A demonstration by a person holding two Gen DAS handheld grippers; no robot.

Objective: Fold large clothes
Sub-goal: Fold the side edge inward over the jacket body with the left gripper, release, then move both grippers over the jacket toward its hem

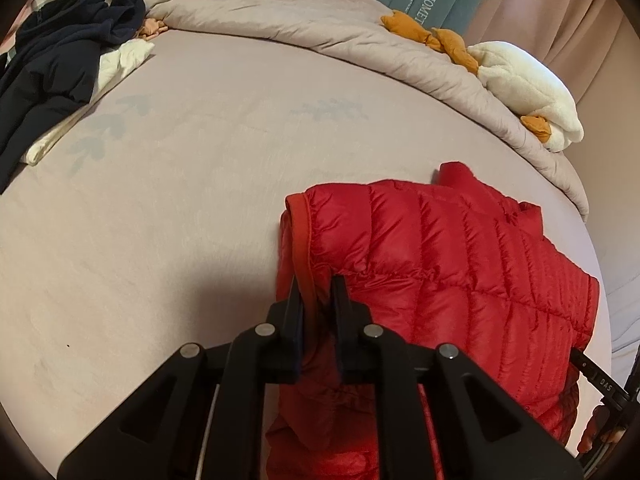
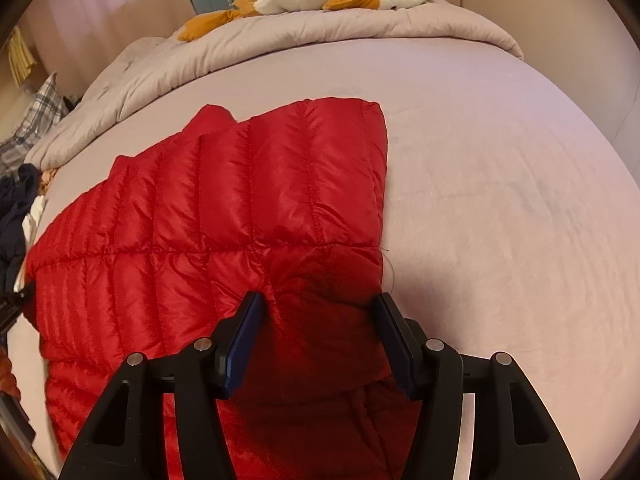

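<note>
i had the left gripper (image 1: 317,284) nearly closed on the trimmed edge of the quilted red puffer jacket (image 1: 440,256) lying on the mauve bedsheet (image 1: 180,200), while my right gripper (image 2: 320,300) stood half open astride its hem corner.

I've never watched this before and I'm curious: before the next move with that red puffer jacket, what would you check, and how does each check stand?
1. Left gripper has the jacket's trimmed edge: ok, the edge sits between nearly closed jaws.
2. Right gripper grips the red puffer jacket: cannot tell; jaws stand wide with padded fabric bunched between them.
3. Jacket lies flat on the bed sheet: ok, quilted panels spread out.
4. Bare sheet beside the jacket: ok, open on both sides.
5. Dark clothes pile is away from the jacket: ok.
6. Plush duck out of the way: ok, on the duvet.
</note>
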